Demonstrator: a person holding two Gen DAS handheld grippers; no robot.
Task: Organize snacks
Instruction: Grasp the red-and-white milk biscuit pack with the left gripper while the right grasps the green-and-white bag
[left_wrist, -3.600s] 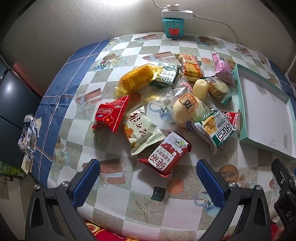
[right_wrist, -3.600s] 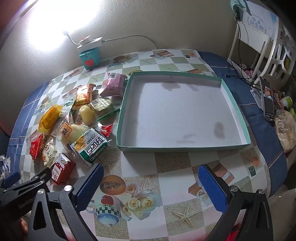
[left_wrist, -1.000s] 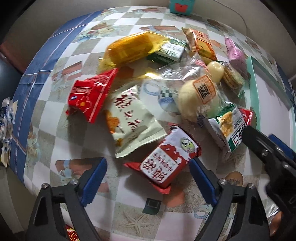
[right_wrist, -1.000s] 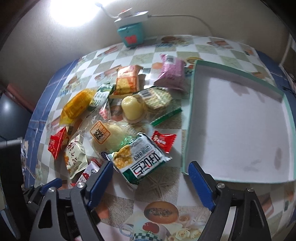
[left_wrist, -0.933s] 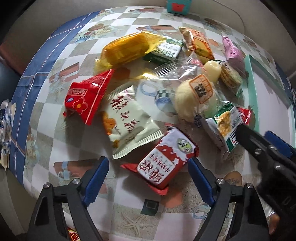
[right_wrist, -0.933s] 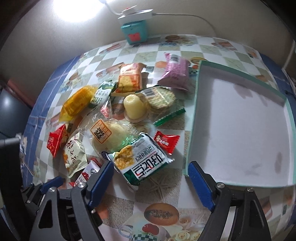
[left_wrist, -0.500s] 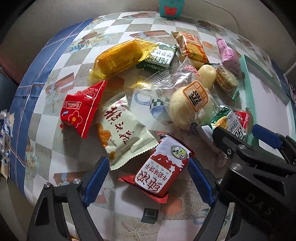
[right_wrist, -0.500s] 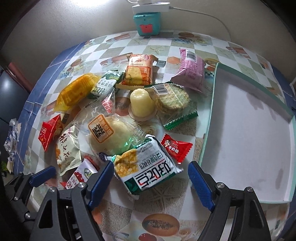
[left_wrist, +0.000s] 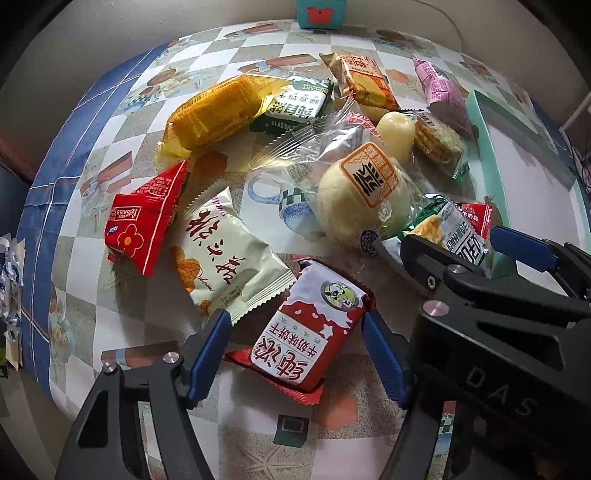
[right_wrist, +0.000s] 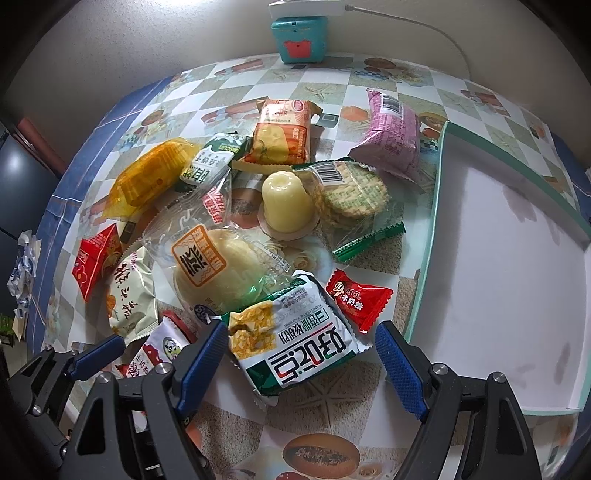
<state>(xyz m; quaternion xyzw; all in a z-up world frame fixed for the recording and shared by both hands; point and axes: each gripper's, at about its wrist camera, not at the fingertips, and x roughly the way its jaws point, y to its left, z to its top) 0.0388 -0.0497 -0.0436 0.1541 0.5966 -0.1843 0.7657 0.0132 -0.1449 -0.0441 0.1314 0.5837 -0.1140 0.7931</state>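
Several snack packs lie heaped on the checked tablecloth. My left gripper (left_wrist: 295, 358) is open, its blue fingers either side of a red-and-white biscuit pack (left_wrist: 306, 332), not closed on it. My right gripper (right_wrist: 299, 365) is open around a green-and-white Korean-lettered pack (right_wrist: 295, 336); it also shows in the left wrist view (left_wrist: 447, 236). Near it lie a small red candy (right_wrist: 356, 299), a wrapped bun (right_wrist: 214, 269), a cream chip bag (left_wrist: 221, 251) and a red triangular pack (left_wrist: 144, 221). The teal-rimmed white tray (right_wrist: 424, 280) is on the right.
Further back lie a yellow jelly cup (right_wrist: 284, 199), round crackers (right_wrist: 351, 192), a pink pack (right_wrist: 391, 133), an orange pack (right_wrist: 284, 133), a yellow wafer pack (left_wrist: 218, 110) and a green biscuit pack (left_wrist: 295, 107). A teal box (right_wrist: 299, 33) stands by the wall.
Both grippers have moved forward and down over the pile. The left now brackets the red-and-white pack, the right brackets the green-and-white pack. Both stay open.
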